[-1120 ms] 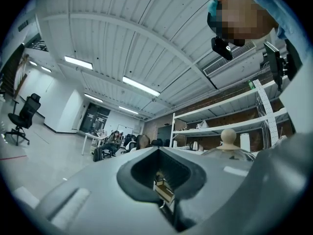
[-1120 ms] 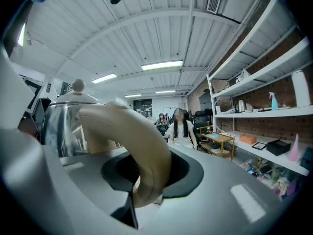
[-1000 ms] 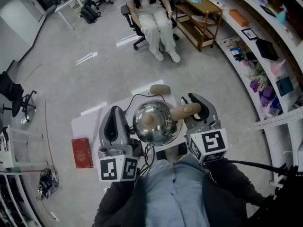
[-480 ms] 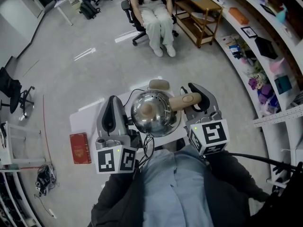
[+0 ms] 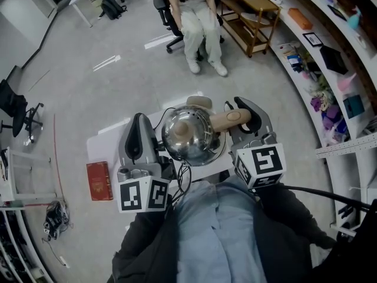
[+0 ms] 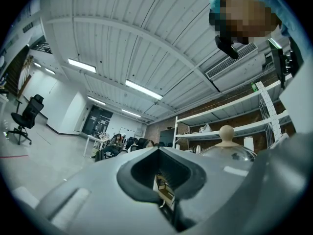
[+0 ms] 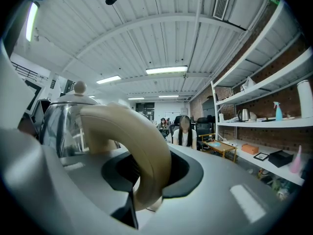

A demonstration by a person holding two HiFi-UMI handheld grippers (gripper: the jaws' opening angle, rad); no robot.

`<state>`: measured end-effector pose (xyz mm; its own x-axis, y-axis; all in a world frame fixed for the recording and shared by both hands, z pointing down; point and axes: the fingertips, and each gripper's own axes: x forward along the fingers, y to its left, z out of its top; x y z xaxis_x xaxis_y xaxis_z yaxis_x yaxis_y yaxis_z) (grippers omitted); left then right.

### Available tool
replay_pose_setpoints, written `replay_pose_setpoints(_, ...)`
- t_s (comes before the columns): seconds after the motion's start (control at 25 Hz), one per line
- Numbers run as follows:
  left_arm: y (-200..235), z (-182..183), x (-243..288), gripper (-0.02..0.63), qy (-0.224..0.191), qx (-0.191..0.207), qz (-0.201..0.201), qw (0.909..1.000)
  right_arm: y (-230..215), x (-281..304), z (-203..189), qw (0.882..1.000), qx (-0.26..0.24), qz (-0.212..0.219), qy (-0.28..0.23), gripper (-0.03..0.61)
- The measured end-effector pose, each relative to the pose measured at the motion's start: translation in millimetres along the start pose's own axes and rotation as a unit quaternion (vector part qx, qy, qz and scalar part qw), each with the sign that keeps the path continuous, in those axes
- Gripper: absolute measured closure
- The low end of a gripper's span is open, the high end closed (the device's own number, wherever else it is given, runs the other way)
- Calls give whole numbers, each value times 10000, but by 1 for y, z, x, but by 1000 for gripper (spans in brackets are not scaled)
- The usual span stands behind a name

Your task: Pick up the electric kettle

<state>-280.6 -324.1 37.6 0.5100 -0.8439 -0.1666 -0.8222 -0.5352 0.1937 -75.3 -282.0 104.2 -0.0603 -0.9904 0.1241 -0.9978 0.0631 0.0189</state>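
The electric kettle [image 5: 188, 135] is a shiny steel pot with a beige knob and a beige handle [image 5: 227, 120]. It hangs over the white table [image 5: 103, 149]. My right gripper [image 5: 247, 118] is shut on the handle, which passes between its jaws in the right gripper view [image 7: 142, 151], with the kettle body [image 7: 63, 126] to the left. My left gripper [image 5: 139, 125] stands just left of the kettle, shut with nothing in it. In the left gripper view the kettle lid [image 6: 230, 153] shows to the right of my left gripper [image 6: 159, 182].
A red book [image 5: 98, 181] lies at the table's left edge. A beige oval base [image 5: 199, 103] with a black cord sits behind the kettle. A seated person [image 5: 200, 10], a wooden cart [image 5: 250, 10] and shelves [image 5: 330, 52] stand beyond on the grey floor.
The kettle and both grippers have drifted slightly away from me in the head view. The right gripper's hold on the handle is unchanged.
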Motion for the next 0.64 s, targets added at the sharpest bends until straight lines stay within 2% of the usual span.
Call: replay_pose_setpoints(0.64,0,-1,0,614,-6,35,56,10000,-1,3,1,10000,-55,67,3,462)
